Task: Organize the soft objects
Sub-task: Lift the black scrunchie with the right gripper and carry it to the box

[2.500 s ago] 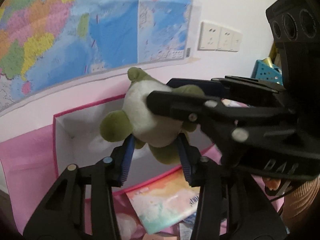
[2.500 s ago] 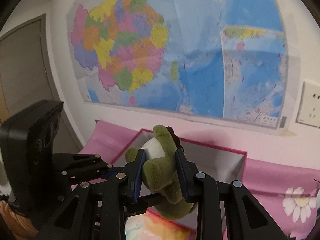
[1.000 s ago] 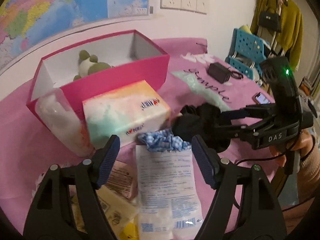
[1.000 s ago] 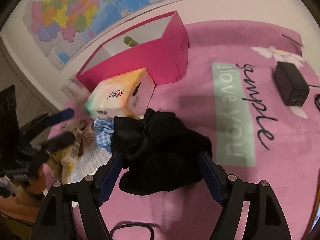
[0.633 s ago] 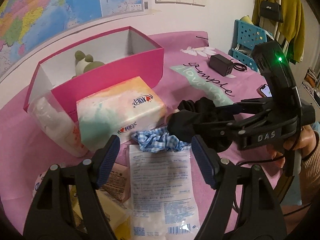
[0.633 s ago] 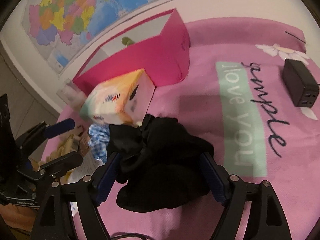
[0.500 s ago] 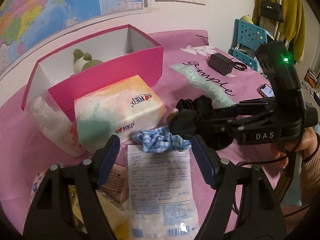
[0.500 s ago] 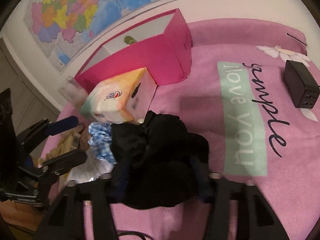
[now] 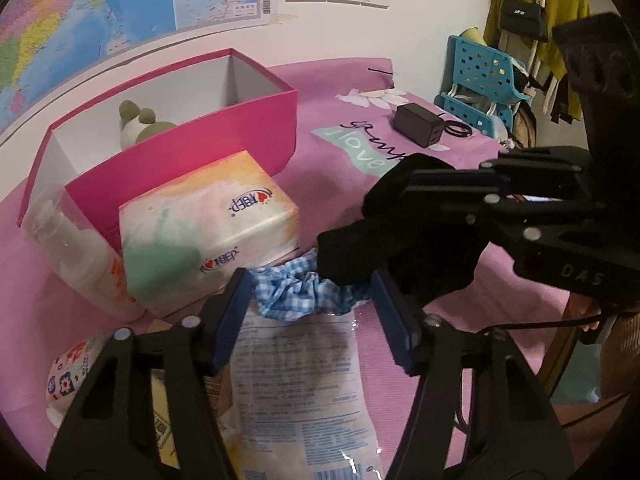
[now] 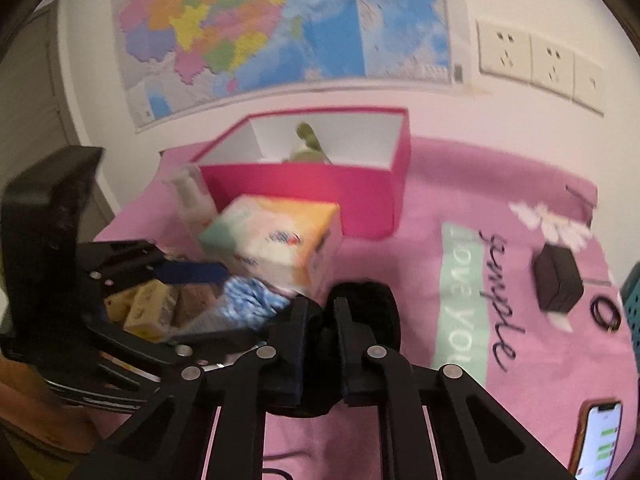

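black cloth (image 10: 372, 312) pinched in right gripper (image 10: 322, 344), off table edge

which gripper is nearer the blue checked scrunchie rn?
Left. The left gripper has its open jaws straddling the blue checked scrunchie, pads not pressing it. The right gripper is beside it, shut on the black cloth, which overlaps the scrunchie's edge.

Matt black cloth (image 9: 404, 236), glossy packet (image 9: 300, 384)

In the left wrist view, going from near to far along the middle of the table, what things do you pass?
Clear printed plastic packet → blue-and-white checked fabric scrunchie → pastel tissue pack → pink open box → green-and-white plush toy inside it.
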Demonstrator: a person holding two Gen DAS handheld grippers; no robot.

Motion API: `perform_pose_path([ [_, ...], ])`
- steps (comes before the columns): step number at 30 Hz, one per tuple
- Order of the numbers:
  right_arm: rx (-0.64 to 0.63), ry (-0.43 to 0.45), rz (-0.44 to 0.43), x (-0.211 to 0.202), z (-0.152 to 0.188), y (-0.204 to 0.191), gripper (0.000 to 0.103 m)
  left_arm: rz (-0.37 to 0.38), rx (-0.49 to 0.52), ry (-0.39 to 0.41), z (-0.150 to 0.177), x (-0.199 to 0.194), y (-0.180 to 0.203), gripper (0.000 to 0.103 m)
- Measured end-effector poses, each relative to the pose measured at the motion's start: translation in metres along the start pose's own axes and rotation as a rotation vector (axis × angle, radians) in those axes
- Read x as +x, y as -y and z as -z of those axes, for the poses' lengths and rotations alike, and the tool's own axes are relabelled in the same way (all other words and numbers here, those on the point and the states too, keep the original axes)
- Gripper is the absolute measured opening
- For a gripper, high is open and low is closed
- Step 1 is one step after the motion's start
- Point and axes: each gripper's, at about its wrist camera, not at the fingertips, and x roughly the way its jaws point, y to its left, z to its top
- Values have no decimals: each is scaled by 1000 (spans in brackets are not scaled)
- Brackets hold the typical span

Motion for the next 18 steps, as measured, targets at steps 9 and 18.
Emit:
perform_pose_path([
  [9,-30,65,-58,-11,-23,-7,6,69,11,27,-5,-11,3,56],
  [18,-77,164,-112,-24,-65,-14,5,73,-16,87,-30,-24,-7,40],
])
